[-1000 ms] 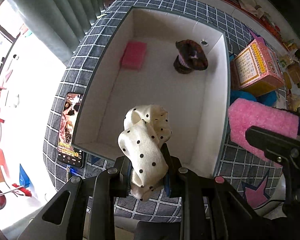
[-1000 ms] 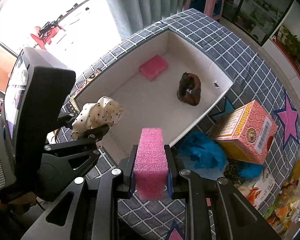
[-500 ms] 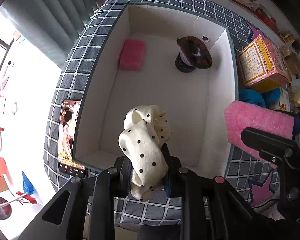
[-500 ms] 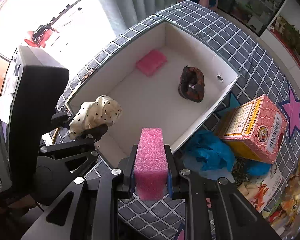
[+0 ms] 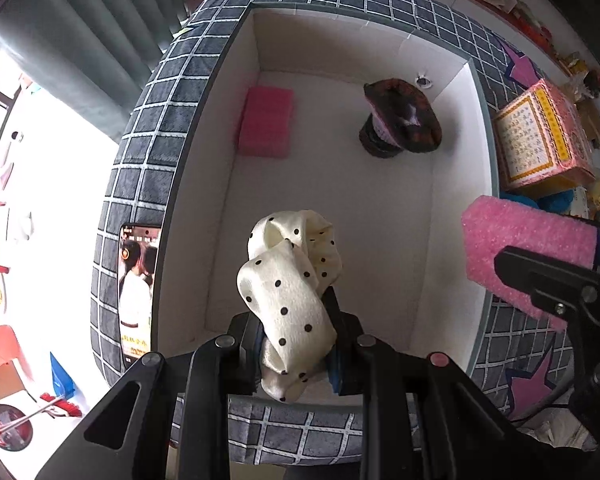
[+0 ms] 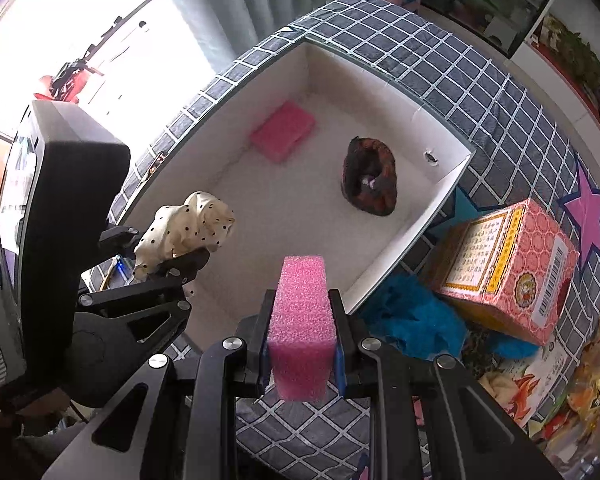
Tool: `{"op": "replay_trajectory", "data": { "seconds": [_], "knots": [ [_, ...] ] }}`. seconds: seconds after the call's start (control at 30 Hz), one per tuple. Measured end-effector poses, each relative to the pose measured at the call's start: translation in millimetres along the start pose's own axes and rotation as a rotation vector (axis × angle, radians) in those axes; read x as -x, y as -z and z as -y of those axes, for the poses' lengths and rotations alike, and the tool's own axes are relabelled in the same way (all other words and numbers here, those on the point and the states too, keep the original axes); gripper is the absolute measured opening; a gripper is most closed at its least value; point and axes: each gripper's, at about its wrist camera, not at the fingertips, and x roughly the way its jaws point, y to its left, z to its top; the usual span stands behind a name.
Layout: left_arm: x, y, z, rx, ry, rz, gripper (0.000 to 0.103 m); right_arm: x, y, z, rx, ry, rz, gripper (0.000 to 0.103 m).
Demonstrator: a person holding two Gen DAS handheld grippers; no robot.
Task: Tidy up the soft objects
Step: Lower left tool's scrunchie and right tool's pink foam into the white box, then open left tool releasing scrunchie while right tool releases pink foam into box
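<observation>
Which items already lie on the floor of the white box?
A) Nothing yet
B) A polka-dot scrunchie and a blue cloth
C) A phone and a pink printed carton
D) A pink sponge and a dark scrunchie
D: a flat pink sponge and a dark scrunchie rest apart on the floor of the white box, while the polka-dot scrunchie and pink foam block are clamped in the fingers above it.

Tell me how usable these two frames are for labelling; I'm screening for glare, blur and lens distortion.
Left wrist view: window side at left blown out to white; heavy fisheye bends the white box rim; polka-dot cloth sharp. Right wrist view: window at upper left overexposed; the checked tablecloth curves strongly; pink foam block crisp, no motion blur evident; corners vignette dark.
</observation>
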Motion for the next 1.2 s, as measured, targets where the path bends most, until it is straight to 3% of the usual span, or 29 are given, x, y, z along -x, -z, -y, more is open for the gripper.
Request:
{"op": "replay_trajectory", "data": {
  "seconds": [1.03, 1.13, 1.2],
  "knots": [
    [-27.9, -46.2, -2.9, -0.017, -0.008, -0.033, 0.028, -14.7, -54.4, 31.8, -0.065, 0.028, -0.021, 0.025],
    [-25.7, -52.4, -5.4, -0.006, 0.003, -0.022, 0.038, -7.0, -61.4, 36.6, -0.098, -0.011, 0.012, 0.025],
    [-23.5, -54.2, -8.5, 0.002, 0.003, -0.011, 0.054, -2.1, -64.0, 37.4, -0.104, -0.011, 0.033, 0.025]
  ]
}}
